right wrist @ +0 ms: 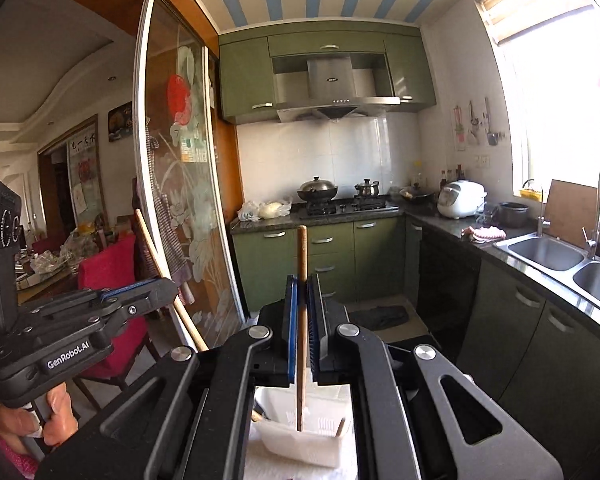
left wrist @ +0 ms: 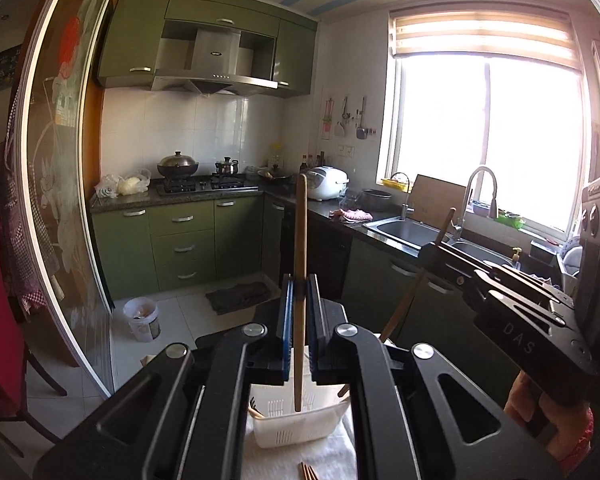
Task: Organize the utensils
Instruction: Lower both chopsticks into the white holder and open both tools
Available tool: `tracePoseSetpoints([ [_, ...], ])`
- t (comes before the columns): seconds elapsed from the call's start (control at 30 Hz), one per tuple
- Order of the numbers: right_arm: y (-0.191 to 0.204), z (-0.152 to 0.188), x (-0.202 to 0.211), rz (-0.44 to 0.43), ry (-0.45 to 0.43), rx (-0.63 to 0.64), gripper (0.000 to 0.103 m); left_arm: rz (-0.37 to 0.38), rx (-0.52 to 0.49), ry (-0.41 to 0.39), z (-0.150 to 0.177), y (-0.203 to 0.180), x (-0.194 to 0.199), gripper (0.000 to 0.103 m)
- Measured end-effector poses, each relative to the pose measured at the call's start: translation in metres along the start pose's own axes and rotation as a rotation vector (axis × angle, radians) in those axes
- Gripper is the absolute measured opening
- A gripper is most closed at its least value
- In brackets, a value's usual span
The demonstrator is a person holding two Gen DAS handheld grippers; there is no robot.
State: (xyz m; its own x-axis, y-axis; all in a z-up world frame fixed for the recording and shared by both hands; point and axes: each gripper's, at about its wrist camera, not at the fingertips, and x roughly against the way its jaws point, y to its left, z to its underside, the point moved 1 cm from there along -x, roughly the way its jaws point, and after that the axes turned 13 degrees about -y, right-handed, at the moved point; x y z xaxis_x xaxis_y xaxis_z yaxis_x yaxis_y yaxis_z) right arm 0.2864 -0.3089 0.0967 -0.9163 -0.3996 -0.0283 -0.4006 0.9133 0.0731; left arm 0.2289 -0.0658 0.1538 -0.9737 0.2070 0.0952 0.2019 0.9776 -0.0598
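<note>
My left gripper (left wrist: 300,300) is shut on a wooden chopstick (left wrist: 300,240) and holds it upright above a white slotted basket (left wrist: 300,424). My right gripper (right wrist: 302,304) is shut on another wooden chopstick (right wrist: 302,264), upright above the same basket (right wrist: 304,436). The right gripper also shows in the left wrist view (left wrist: 436,250) with its chopstick (left wrist: 420,276). The left gripper also shows in the right wrist view (right wrist: 160,286) with its chopstick (right wrist: 168,280). The basket holds a fork (left wrist: 254,406) and wooden sticks. More chopsticks (left wrist: 308,471) lie on the white cloth (left wrist: 332,456).
Green kitchen cabinets (left wrist: 180,248) and a stove with pots (left wrist: 178,166) stand at the back. A double sink (left wrist: 404,230) lies along the right counter below a bright window. A glass sliding door (right wrist: 172,184) and a red chair (right wrist: 112,272) stand at the left.
</note>
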Motion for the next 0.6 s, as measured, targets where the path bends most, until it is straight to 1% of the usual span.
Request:
tracePoseSetpoints([
  [0.1,-0.007,0.013,-0.036,0.022,0.060,0.000,0.006,-0.030,-0.013,0.032,0.018,-0.001,-0.030,0.006],
  [0.17,-0.012,0.030,-0.055,0.037,0.110,0.001,0.006,-0.056,-0.022,0.064,0.036,0.002,-0.047,0.006],
  [0.3,-0.023,0.063,-0.079,0.039,0.209,-0.010,0.006,-0.081,-0.031,0.159,0.071,0.011,-0.076,0.006],
  [0.37,-0.026,0.076,-0.083,0.042,0.231,-0.006,0.006,-0.075,-0.023,0.205,0.084,0.015,-0.084,0.006],
  [0.47,-0.027,0.087,-0.086,0.036,0.254,-0.002,0.006,-0.073,-0.033,0.239,0.097,0.018,-0.084,0.006],
  [0.6,-0.025,0.084,-0.083,0.028,0.250,0.002,0.006,-0.068,-0.042,0.256,0.100,0.017,-0.079,0.006],
])
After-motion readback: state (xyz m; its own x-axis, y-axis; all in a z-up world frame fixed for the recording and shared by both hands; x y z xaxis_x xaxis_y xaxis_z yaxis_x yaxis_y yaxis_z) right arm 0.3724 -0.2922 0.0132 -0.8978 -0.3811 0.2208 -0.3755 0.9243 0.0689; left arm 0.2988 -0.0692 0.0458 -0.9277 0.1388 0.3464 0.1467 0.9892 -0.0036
